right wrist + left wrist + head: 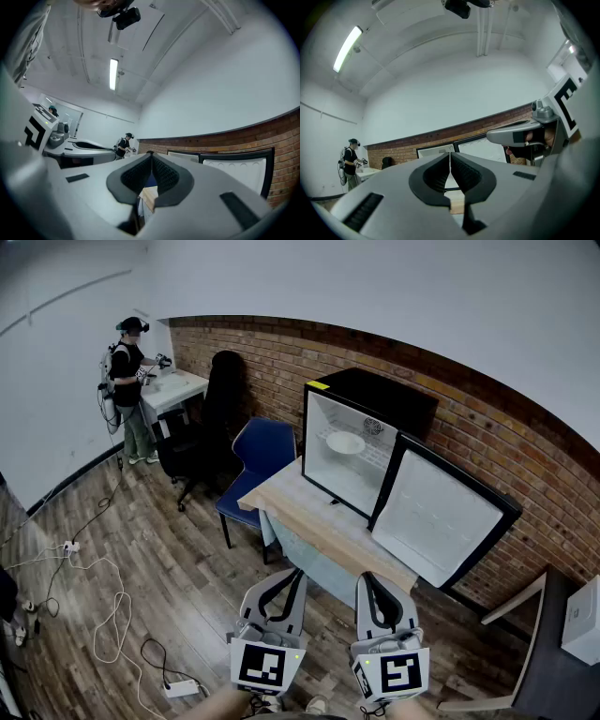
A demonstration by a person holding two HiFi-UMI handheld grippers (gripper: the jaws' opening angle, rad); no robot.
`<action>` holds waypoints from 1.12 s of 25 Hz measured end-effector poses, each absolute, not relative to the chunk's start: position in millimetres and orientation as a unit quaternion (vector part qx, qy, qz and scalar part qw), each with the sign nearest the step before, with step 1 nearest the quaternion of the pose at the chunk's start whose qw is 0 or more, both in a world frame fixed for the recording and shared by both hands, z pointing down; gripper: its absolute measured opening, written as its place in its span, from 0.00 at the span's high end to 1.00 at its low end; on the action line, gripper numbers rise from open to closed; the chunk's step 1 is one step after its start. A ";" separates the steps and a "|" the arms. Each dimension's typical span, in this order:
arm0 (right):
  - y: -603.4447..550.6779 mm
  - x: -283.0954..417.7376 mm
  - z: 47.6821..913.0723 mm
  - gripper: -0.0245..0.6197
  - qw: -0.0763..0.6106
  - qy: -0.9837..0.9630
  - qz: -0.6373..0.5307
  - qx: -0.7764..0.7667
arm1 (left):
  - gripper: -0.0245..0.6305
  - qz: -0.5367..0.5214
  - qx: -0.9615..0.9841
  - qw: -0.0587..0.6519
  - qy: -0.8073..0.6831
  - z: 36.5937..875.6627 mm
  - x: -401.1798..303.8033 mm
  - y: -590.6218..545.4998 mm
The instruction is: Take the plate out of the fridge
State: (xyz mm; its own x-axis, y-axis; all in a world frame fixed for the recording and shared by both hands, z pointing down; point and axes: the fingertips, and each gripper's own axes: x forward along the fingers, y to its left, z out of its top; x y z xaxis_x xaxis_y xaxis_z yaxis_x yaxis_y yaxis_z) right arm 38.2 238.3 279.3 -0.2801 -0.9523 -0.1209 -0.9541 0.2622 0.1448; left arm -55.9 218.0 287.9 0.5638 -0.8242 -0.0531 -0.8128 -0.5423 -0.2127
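Fridge (412, 401) open, plate (345, 442) inside.
Your left gripper (289, 577) and right gripper (370, 579) are both closed, empty, short of the table (300, 512); plate sits on the fridge shelf.

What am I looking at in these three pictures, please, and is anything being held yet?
No robot here: a person holds a gripper in each hand. The head view comes from a camera on their head, looking down; the other two come from cameras riding on the left gripper and right gripper, looking along their jaws. Both pairs of jaws are closed, holding nothing. On the wooden table stands a small black fridge, its door swung open, with a white plate on a shelf inside. Another person stands far off.
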 end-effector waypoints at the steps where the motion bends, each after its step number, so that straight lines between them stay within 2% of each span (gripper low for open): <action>1: 238.3 40.1 279.5 0.92 0.007 0.794 0.093 -0.601 | 0.93 -0.029 -0.878 0.110 0.465 288.7 -54.7 218.0; 28: 228.5 83.7 297.4 0.91 0.006 0.813 0.087 -0.576 | 0.93 -0.049 -0.864 0.119 0.487 302.8 -12.9 211.7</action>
